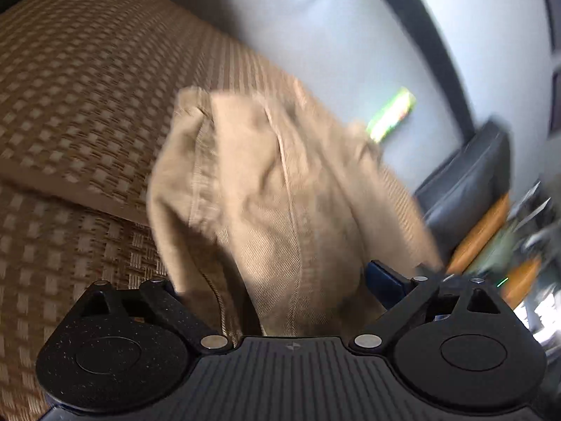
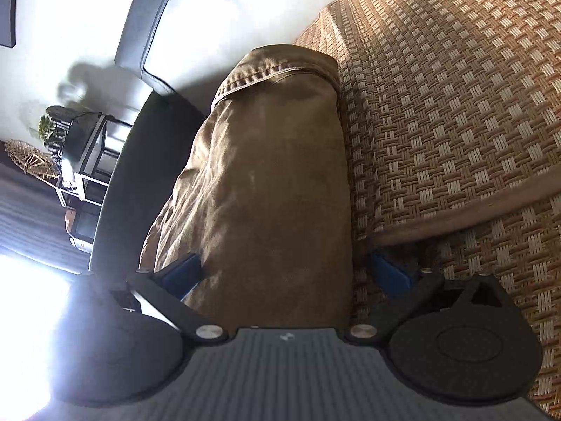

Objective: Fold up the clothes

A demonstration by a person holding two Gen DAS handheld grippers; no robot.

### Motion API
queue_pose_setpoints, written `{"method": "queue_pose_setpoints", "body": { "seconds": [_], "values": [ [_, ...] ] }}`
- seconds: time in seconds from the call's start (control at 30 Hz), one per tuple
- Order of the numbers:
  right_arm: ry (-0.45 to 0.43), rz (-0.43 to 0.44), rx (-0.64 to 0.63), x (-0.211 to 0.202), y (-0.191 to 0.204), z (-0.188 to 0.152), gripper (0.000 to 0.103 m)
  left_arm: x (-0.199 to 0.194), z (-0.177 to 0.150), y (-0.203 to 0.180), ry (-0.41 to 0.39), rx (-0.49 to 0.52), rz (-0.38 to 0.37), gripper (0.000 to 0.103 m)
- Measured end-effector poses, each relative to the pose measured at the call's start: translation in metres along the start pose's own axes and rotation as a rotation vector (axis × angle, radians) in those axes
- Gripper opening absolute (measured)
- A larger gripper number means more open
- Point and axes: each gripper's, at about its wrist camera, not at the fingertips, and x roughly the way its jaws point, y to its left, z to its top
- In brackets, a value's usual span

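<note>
Here, a tan garment [image 1: 280,189], heavy twill with stitched seams that could be a pair of trousers, hangs bunched between the two grippers above a woven mat [image 1: 80,80] with a brown and cream check.

From the left wrist view, the cloth rises out of the left gripper [image 1: 277,301] in a crumpled bundle, a double-stitched seam running down its left side and another down its middle. The blue pad on the right side stands clear of the fabric; the other side is buried under the cloth, so I cannot tell whether the jaws are pinched on it or only have it lying between them. This view is smeared, especially on its right side. Behind the garment a pale wall [image 1: 315,35] shows, with a small green and yellow object [image 1: 392,114] against it, too blurred to name. A dark cushion [image 1: 466,182] sits to the right.

From the right wrist view, the garment is a thick roll running forward from the right gripper [image 2: 284,273], its hemmed, stitched edge at the far end. The jaws stand wide: the left blue pad presses against the roll's side, while the right pad sits apart from it, with the mat showing in the gap. The mat fills the right side, its bound edge crossing near the gripper. On the left, a shelf unit [image 2: 87,161] stands by the wall, in bright glare.
</note>
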Motion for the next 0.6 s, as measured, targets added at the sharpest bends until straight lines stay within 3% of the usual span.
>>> {"method": "queue_pose_setpoints", "body": {
  "seconds": [0.2,0.37,0.5,0.6],
  "values": [
    [0.030,0.031,-0.005,0.000,-0.004,-0.005,0.102,-0.006,-0.005,0.018,-0.024,-0.101,-0.054,0.095],
    [0.020,0.112,0.144,0.024,-0.014,-0.007,0.103,0.004,-0.002,-0.007,0.024,0.034,0.001,0.098],
    [-0.002,0.116,0.135,0.030,-0.010,-0.011,0.103,-0.008,-0.002,-0.005,0.012,-0.011,-0.002,0.090],
    [0.013,0.083,0.118,0.028,-0.003,-0.009,0.098,-0.015,-0.009,-0.023,0.004,0.054,0.007,0.085]
  ]
}}
